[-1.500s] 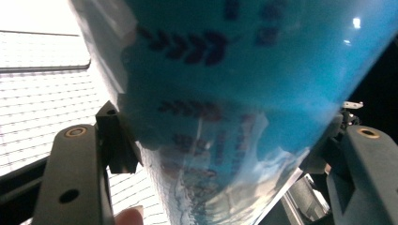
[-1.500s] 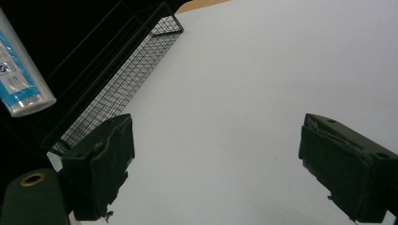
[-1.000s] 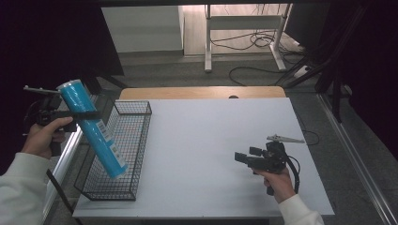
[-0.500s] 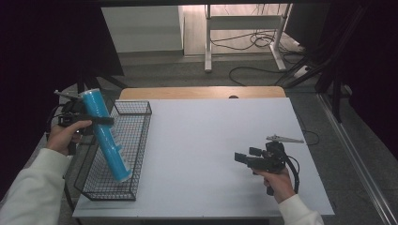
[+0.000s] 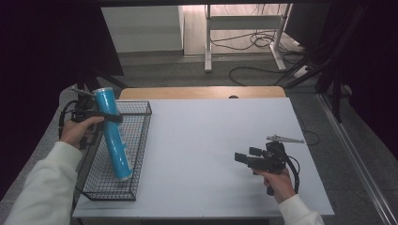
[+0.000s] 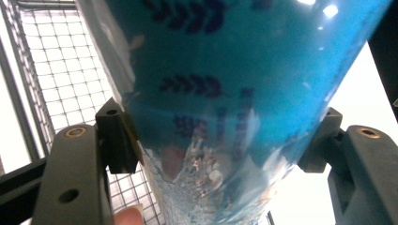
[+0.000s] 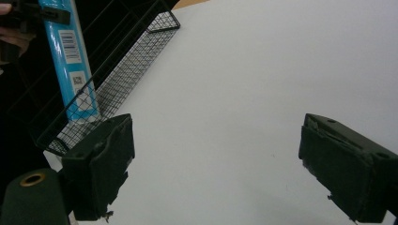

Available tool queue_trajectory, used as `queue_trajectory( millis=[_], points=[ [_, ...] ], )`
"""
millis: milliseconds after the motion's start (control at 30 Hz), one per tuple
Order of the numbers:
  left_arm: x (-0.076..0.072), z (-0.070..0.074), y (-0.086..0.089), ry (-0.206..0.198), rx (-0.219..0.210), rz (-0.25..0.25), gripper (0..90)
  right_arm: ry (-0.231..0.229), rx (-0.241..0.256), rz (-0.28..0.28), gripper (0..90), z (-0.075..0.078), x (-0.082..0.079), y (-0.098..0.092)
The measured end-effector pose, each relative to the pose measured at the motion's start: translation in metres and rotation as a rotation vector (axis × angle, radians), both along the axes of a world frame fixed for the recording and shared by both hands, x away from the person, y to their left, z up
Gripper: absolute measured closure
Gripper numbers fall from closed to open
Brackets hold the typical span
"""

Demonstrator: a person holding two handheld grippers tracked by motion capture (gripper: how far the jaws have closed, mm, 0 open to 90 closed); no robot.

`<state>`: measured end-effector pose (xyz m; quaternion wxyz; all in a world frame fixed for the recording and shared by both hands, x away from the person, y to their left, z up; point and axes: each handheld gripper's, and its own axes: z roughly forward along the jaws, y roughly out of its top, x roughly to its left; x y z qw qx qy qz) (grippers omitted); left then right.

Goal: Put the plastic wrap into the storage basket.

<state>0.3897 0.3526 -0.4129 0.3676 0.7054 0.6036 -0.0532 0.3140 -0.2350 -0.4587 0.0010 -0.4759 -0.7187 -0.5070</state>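
Note:
A long blue tube [image 5: 112,133] with dark printed marks stands tilted in the black wire basket [image 5: 136,154], its lower end down inside. My left gripper [image 5: 109,117] is shut on the tube near its top, above the basket's far left part. In the left gripper view the tube [image 6: 225,93] is clamped between both jaws, with the basket mesh [image 6: 61,70] behind. My right gripper [image 5: 244,157] rests open low over the white table [image 5: 211,136] at the right, holding nothing. The right gripper view shows the tube [image 7: 70,61] with its barcode label and the basket [image 7: 122,65] far off.
The basket stands along the table's left edge. Beyond the table's wooden far edge [image 5: 202,92] lie floor cables [image 5: 253,42] and a metal stand [image 5: 244,28]. Bare white tabletop lies between the basket and my right gripper.
My left gripper has carried the tube to the right and down, from left of the basket to over it. The tube's lower end now sits inside the basket. The right gripper has stayed still.

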Motion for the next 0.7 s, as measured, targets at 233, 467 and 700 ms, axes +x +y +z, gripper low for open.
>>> queue_trajectory(
  millis=[233,467,700],
  points=[
    [0.006,-0.012,0.007,-0.004,-0.065,0.036,31.6,0.001,-0.005,-0.003,11.1,0.000,0.000,-0.001],
    [0.013,-0.024,0.011,0.004,-0.094,0.065,31.5,0.006,-0.012,-0.003,11.1,-0.002,0.002,0.001],
    [0.025,-0.034,-0.001,0.013,-0.078,0.091,31.4,0.006,-0.015,-0.004,11.1,-0.003,0.002,0.002]
  ],
)
